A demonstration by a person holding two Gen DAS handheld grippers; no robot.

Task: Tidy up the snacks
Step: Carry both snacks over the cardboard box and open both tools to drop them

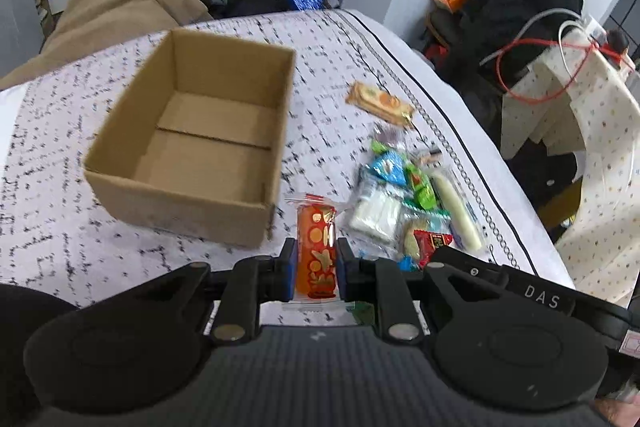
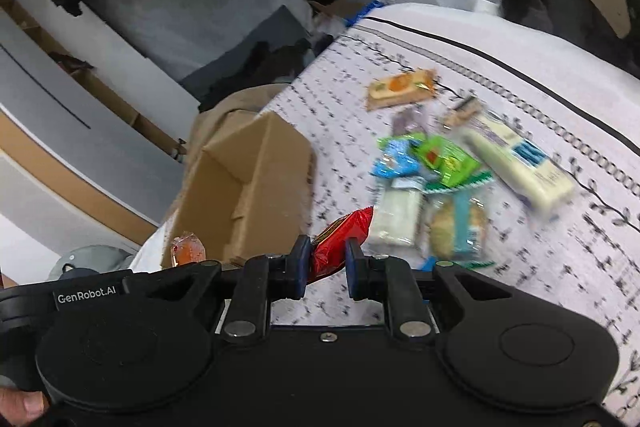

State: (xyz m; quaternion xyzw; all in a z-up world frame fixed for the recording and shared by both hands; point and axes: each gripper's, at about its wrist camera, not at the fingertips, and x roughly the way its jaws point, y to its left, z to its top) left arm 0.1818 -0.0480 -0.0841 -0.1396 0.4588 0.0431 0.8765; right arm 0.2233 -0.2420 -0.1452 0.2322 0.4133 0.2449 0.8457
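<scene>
Two tools, each pinching one snack: left (image 1: 316, 263) on orange pack (image 1: 316, 259), right (image 2: 327, 259) on red pack (image 2: 340, 241), beside empty box (image 1: 192, 131) on bed; slippery wrappers, thin grips, possible drops short of box.

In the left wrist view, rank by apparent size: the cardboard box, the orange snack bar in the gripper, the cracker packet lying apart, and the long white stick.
1. cardboard box, largest by far.
2. orange snack bar held in the left gripper, though nearness to the camera inflates it.
3. white stick and cracker packet look alike; unranked.
</scene>
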